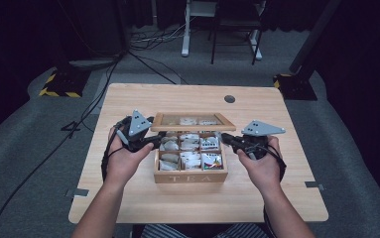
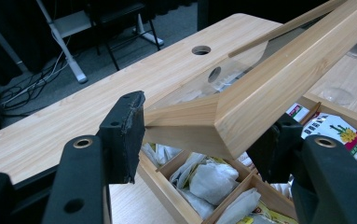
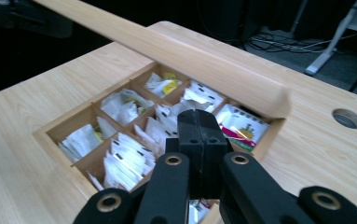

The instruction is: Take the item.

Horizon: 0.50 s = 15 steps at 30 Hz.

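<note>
A wooden box marked TEA (image 1: 190, 177) sits mid-table with its compartments full of tea bags (image 1: 190, 158). Its glass-paned lid (image 1: 192, 121) is raised level above the back half. My left gripper (image 1: 157, 140) is at the lid's left corner, shut on the lid (image 2: 260, 93); one pad (image 2: 126, 135) presses its edge. My right gripper (image 1: 228, 140) is at the box's right side with nothing in it. In the right gripper view the right gripper (image 3: 202, 123) hovers with its jaws together over the tea bags (image 3: 125, 158), below the lid's front rail (image 3: 181, 56).
The light wooden table (image 1: 187, 203) has a round cable hole (image 1: 229, 98) at the back right. Behind it stand desk legs (image 1: 185, 34) and a chair (image 1: 234, 29), with cables on the floor (image 1: 153, 42) and yellow-black stand bases (image 1: 61, 84) at both sides.
</note>
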### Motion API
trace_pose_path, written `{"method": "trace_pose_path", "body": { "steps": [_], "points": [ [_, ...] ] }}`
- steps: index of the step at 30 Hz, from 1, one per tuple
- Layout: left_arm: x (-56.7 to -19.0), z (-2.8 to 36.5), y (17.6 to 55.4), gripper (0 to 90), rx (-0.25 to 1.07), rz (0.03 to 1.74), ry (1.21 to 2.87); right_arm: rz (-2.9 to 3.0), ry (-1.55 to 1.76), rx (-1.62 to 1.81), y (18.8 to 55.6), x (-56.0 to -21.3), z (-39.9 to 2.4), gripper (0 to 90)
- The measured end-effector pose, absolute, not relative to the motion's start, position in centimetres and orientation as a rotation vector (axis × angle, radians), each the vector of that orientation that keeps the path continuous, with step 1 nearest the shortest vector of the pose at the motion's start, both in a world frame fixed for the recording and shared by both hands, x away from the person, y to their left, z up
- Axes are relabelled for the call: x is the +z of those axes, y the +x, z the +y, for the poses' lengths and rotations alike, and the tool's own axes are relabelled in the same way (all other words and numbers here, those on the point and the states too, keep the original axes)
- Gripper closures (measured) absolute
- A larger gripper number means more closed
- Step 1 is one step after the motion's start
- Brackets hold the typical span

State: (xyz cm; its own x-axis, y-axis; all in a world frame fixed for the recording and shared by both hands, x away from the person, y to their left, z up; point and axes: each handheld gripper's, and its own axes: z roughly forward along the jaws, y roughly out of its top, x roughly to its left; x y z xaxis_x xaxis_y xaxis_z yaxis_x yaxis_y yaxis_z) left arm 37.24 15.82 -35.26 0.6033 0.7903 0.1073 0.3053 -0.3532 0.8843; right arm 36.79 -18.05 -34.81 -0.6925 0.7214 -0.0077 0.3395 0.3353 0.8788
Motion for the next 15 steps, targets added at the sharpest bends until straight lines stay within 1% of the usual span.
{"method": "trace_pose_path", "body": {
  "steps": [15],
  "points": [
    [-35.3,15.8,37.3,42.2,0.675,0.874,1.923,2.088,1.084,1.313,37.6,-35.1,-22.4,90.0]
  ]
}}
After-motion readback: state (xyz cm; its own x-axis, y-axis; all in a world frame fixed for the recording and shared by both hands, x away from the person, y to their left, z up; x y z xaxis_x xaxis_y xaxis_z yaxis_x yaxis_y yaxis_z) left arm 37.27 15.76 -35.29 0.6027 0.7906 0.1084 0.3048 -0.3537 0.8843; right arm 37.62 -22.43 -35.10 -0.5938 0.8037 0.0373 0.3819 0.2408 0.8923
